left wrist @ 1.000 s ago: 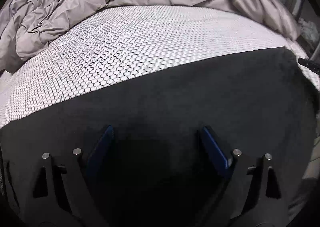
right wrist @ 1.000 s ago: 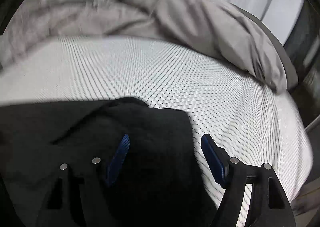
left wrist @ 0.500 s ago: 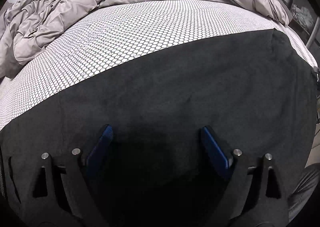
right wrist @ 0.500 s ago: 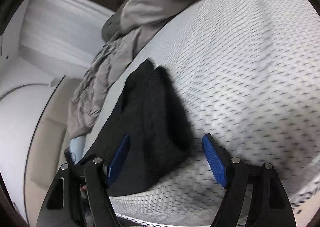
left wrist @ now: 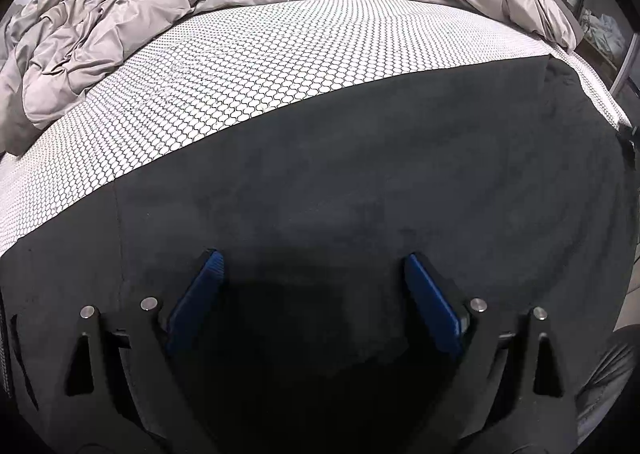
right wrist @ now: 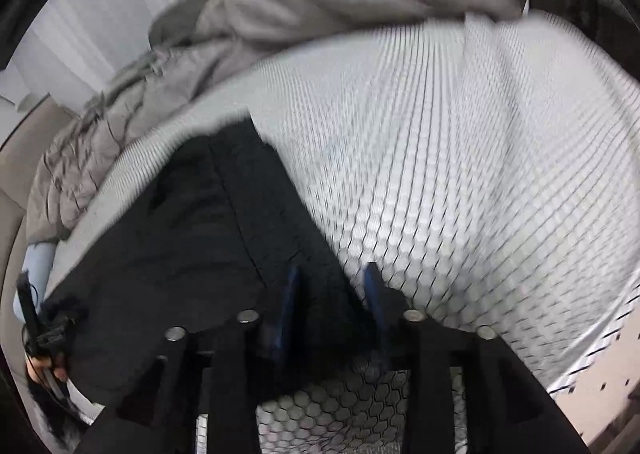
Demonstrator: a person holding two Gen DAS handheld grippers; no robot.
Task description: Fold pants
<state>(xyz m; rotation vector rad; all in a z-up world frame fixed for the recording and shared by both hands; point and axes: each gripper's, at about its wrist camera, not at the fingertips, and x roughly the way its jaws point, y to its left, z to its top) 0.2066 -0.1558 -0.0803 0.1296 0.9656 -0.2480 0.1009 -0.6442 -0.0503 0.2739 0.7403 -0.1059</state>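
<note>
Black cloth fills most of what we see: the pants (left wrist: 360, 182) lie spread flat across a bed sheet (left wrist: 248, 66) printed with a small honeycomb pattern, and a crumpled grey duvet (left wrist: 168, 2) is heaped along the far side.

Starting at our left, the left gripper (left wrist: 312, 294) hovers over the middle of the dark fabric with its blue pads (left wrist: 196, 294) standing wide apart. Nothing is caught between them; only the flat cloth lies below. A straight seam or fold edge crosses the pants near the left of that view, and the far edge of the garment runs clean and straight against the sheet.

Moving to our right, the right gripper (right wrist: 331, 294) sits at the edge of the pants (right wrist: 192, 246), where black cloth meets patterned sheet (right wrist: 460, 194). Its jaws have just been closing and now stand narrow, with a strip of the dark edge between them. The view is blurred, so we cannot tell whether the pads already press on the fabric.

As we judge it, the garment is smoothed out flat and at most partly folded. What seems left is to secure this edge, carry it across the rest of the pants, then square up the bundle.
</note>
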